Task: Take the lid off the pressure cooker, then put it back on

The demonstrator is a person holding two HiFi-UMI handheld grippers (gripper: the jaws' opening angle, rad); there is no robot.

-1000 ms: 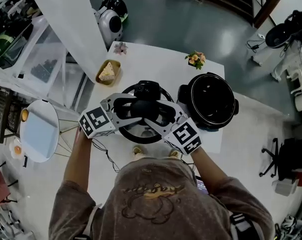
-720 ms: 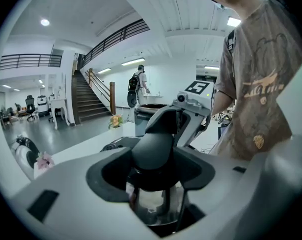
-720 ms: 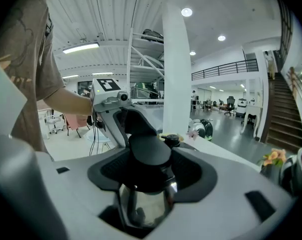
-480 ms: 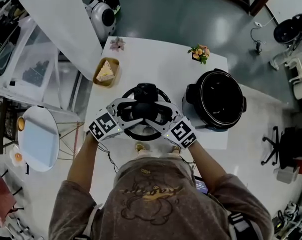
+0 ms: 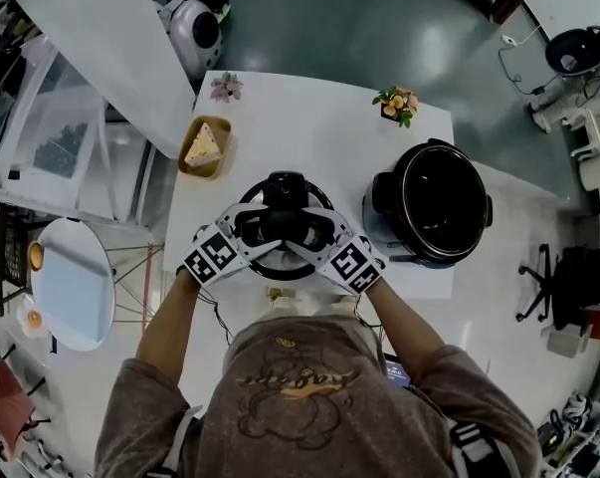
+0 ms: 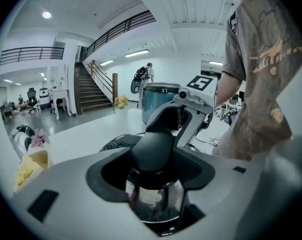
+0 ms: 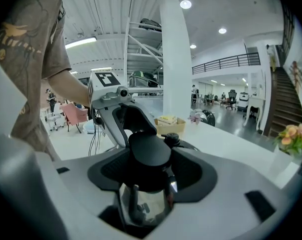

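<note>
White table (image 5: 309, 127), cake slice (image 5: 204, 148), orange flowers (image 5: 397, 103), pink flower (image 5: 225, 87)

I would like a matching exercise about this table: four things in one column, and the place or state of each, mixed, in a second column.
1. lid
2. cooker pot
3. cake slice
4. orange flowers

A. far right corner of the table
B. in the brown dish
C. held in the jaws of the left gripper and right gripper
D. standing uncovered

Pairs: 1-C, 2-D, 3-B, 4-A.
</note>
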